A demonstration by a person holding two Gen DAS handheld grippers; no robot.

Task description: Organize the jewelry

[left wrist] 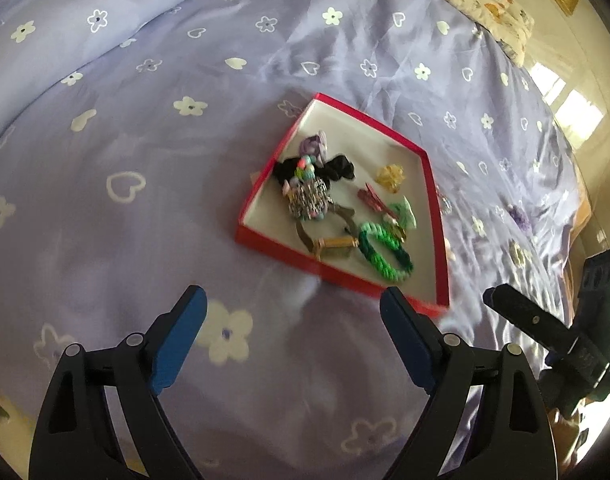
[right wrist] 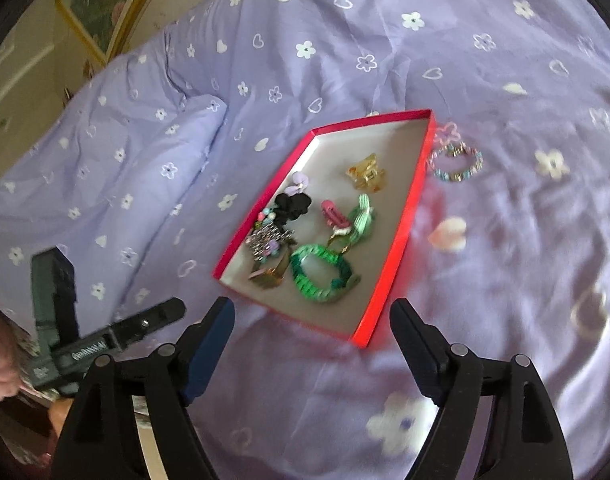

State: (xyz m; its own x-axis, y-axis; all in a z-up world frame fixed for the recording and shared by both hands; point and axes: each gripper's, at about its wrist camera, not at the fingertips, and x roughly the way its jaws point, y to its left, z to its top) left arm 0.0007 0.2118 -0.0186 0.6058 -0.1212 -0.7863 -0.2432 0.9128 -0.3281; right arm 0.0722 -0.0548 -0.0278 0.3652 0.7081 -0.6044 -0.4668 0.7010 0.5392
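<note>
Right gripper (right wrist: 313,320) agape, empty, red tray (right wrist: 405,216) just beyond.

A big bed (left wrist: 185,168) fills the view. Its purple sheet (right wrist: 485,272) has white flowers and hearts on it and is a bit wrinkled. A puffy pillow (left wrist: 85,12) in the same purple cloth lies at one far corner of the bed. A cream pillow (left wrist: 481,0) with small colored pictures lies at the other far corner. Behind the bed, on the wall, hangs a picture in a gold frame (right wrist: 101,12)
</note>
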